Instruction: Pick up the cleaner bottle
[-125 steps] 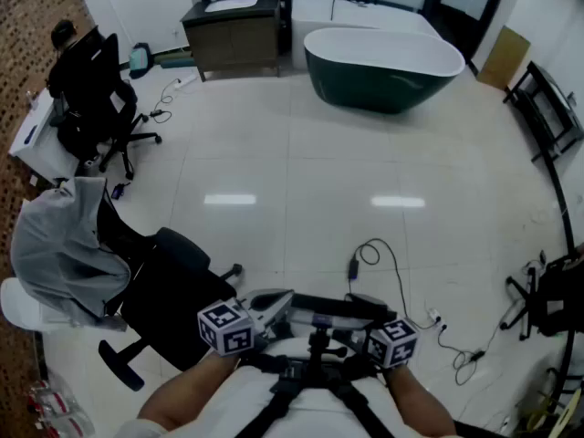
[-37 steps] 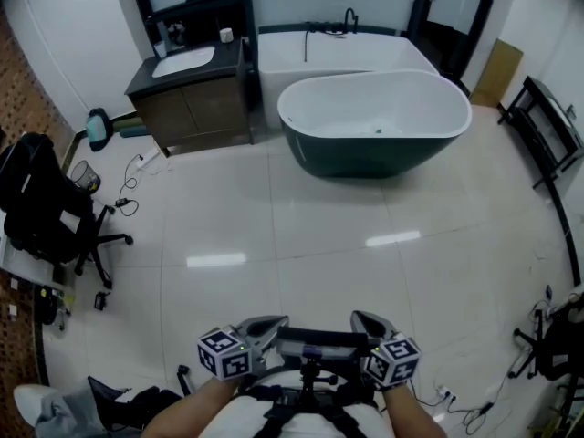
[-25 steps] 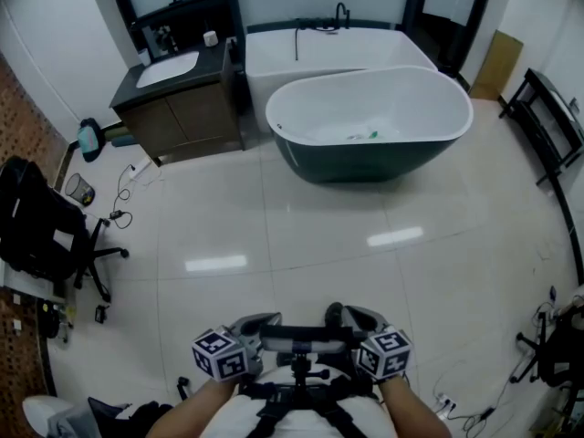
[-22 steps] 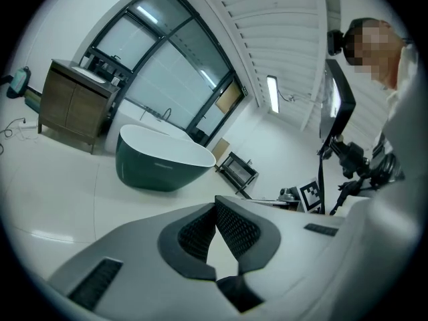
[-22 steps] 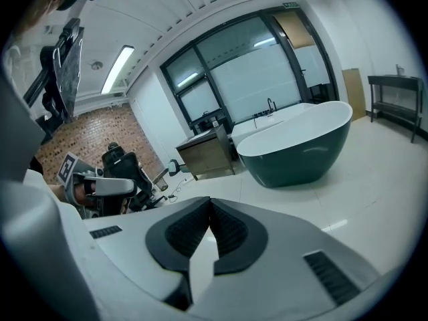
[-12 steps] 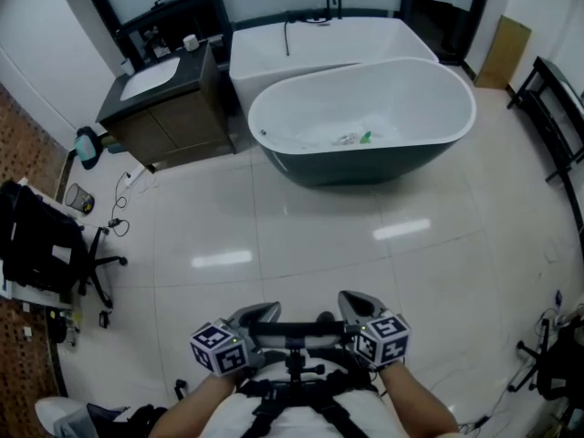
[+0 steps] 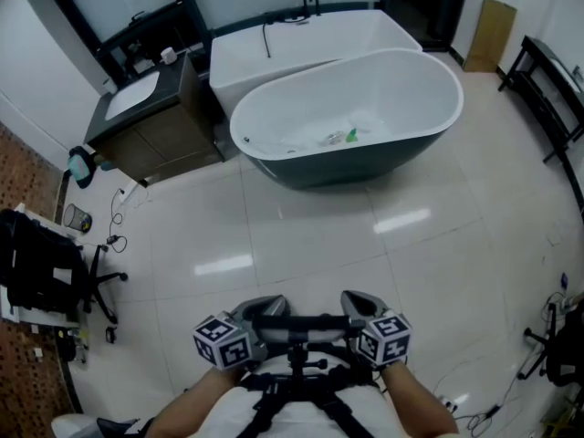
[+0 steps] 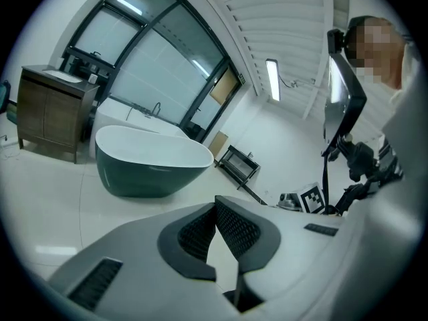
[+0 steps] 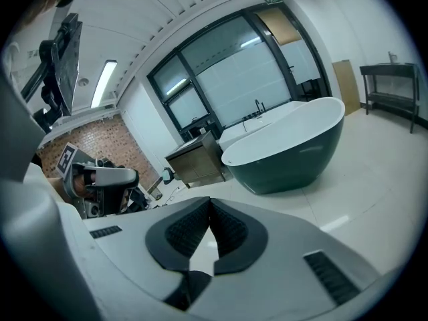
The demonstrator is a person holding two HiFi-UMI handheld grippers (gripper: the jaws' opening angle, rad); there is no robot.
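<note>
A small pale bottle with a green end (image 7: 343, 137) lies on the bottom of the dark green freestanding bathtub (image 7: 436, 66); it is too small to make out further. My left gripper (image 7: 265, 307) and right gripper (image 7: 356, 301) are held side by side low in the head view, far short of the tub. Both are shut with nothing between the pads. In the left gripper view the shut jaws (image 8: 215, 203) point past the tub (image 8: 150, 172). The right gripper view shows shut jaws (image 9: 209, 203) with the tub (image 9: 294, 154) ahead at the right. Neither gripper view shows the bottle.
A white built-in tub (image 7: 310, 36) stands behind the green one. A dark vanity with a sink (image 7: 144, 119) is at the left, a black office chair (image 7: 41, 272) further left, a black rack (image 7: 547, 85) at the right. Cables lie on the glossy tiled floor (image 7: 301, 235).
The bathtub has come nearer and lower in the head view, and its inside now shows. Both grippers have travelled forward together and stayed shut.
</note>
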